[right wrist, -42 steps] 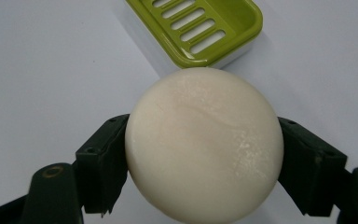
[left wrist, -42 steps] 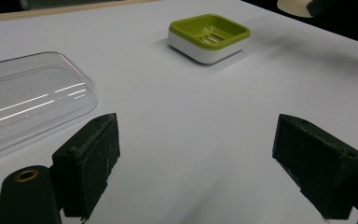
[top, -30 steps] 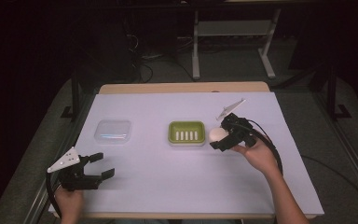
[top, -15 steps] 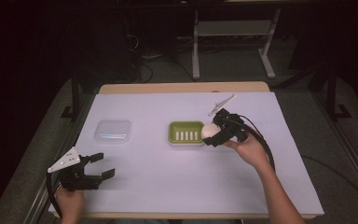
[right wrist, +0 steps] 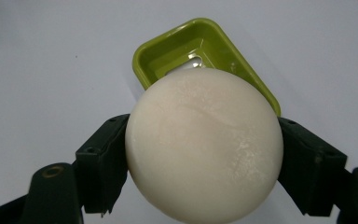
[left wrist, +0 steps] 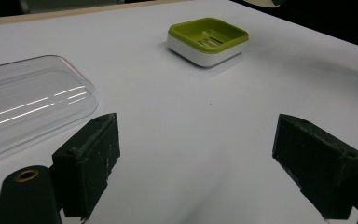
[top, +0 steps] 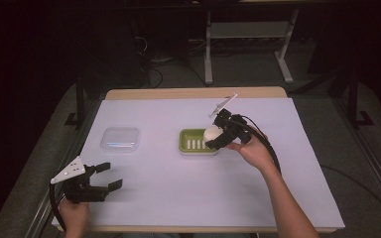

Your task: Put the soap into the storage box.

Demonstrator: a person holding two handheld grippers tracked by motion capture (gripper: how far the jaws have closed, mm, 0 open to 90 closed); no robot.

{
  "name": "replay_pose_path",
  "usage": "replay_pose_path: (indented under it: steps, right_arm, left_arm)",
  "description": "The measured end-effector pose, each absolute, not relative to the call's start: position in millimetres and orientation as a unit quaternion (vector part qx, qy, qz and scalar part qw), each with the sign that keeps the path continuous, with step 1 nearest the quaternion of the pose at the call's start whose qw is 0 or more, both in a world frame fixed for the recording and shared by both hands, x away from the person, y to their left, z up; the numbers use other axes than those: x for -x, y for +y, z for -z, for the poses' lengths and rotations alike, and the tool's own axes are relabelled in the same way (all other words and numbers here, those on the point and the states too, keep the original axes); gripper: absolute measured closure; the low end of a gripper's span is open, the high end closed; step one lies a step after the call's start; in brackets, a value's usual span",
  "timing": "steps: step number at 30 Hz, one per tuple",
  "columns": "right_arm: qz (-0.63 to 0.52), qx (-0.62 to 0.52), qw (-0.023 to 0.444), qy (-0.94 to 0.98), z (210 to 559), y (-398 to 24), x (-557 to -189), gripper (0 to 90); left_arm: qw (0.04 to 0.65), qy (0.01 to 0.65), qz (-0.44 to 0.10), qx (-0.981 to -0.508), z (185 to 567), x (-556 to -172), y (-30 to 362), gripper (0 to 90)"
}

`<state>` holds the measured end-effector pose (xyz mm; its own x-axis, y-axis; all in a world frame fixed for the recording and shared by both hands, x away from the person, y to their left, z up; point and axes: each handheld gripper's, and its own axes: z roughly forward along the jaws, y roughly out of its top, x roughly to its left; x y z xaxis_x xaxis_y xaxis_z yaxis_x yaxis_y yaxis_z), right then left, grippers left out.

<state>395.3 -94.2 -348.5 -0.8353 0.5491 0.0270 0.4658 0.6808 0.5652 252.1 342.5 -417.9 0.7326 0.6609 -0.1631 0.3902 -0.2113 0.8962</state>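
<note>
Right tool [top: 212,137] grips round soap [right wrist: 203,144] above green dish [right wrist: 177,53].

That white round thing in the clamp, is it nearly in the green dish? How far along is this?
Picked up already: the right gripper holds the round white soap between its jaws. In hand: it hangs over the green dish, not yet set in. Probably left: lowering, releasing, perhaps adding the clear lid, lying apart. The left gripper rests open.
</note>
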Motion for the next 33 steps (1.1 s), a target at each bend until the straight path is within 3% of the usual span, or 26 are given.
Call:
replay_pose_path:
  steps: [15, 33]
  right_arm:
    - [-0.288, -0.27, 0.071, 0.916, 340.8, -74.0, -411.6, 23.4]
    - [-0.277, -0.278, 0.063, 0.918, 356.4, -62.9, -427.5, 23.4]
  left_arm:
    - [0.528, 0.342, -0.128, -0.767, 417.6, -252.1, 343.5, 14.5]
    - [0.531, 0.343, -0.127, -0.765, 417.9, -252.3, 343.1, 14.5]
